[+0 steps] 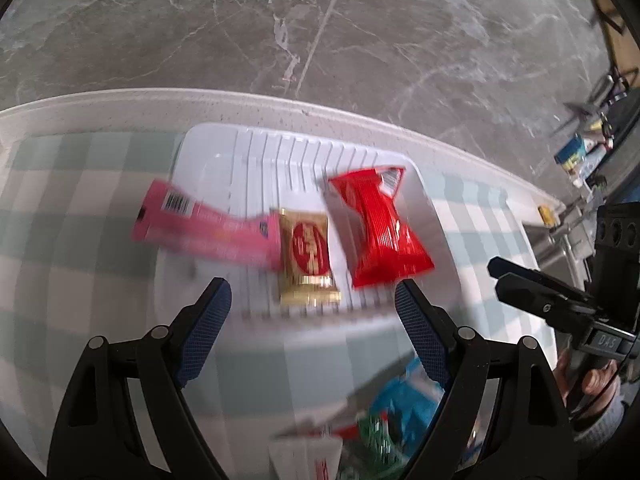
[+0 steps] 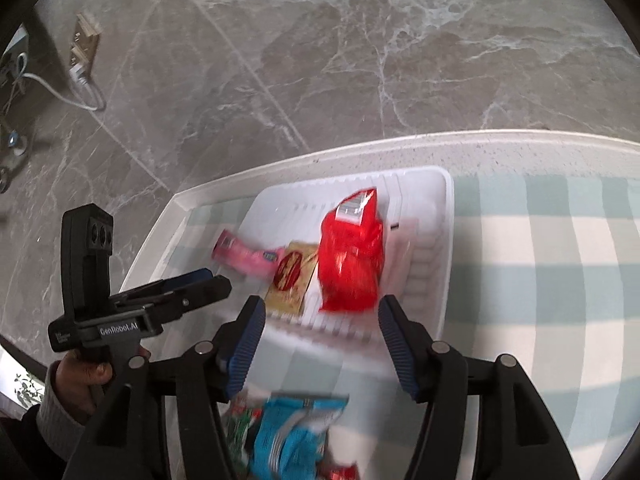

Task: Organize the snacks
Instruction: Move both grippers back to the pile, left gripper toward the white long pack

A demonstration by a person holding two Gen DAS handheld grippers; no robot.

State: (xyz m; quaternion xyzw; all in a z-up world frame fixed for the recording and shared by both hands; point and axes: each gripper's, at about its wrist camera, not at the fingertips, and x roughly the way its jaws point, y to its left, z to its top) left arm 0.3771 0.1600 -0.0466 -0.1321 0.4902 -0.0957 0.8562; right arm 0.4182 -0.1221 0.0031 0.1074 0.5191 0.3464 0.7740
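Marble floor fills the top of both views, and below it your checked tabletop (image 1: 72,208) carries a white tray (image 1: 256,152) at mid-frame holding a pink bar (image 1: 208,224), a gold wafer (image 1: 306,254) and a red pack (image 1: 380,232) side by side, apparently sorted there already. You hold both the left gripper (image 1: 310,300) and the right gripper (image 2: 322,320) spread and empty near the tray's front rim, probably ready for another pick. More snacks wait unsorted at the bottom, a blue pack (image 2: 296,432) and a blurred green one (image 2: 240,428), so that pile looks like your next source.
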